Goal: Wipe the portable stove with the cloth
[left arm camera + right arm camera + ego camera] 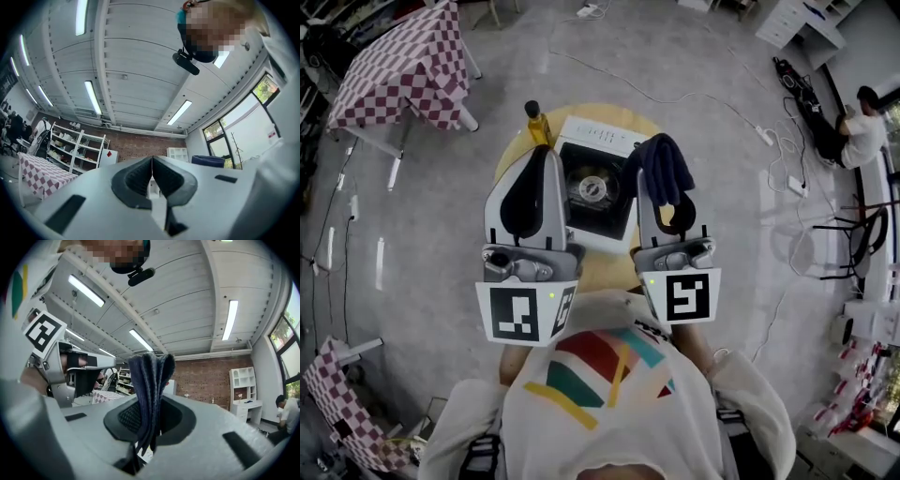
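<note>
The portable stove [586, 184], white with a black top and round burner, sits on a round wooden table [514, 152]. Both grippers are held upright above its near edge. My right gripper [661, 155] is shut on a folded dark blue cloth [661, 169], which sticks up out of the jaws; in the right gripper view the cloth [150, 394] is pinched between the black pads. My left gripper [546, 155] is shut with nothing in it, its pads [138, 180] touching. Both gripper views point at the ceiling.
A yellow bottle [536, 123] stands on the table's far left, beside the stove. A checkered-cloth table [403, 66] is at the upper left. Cables [675, 98] run over the floor. A person [861, 131] crouches at the far right.
</note>
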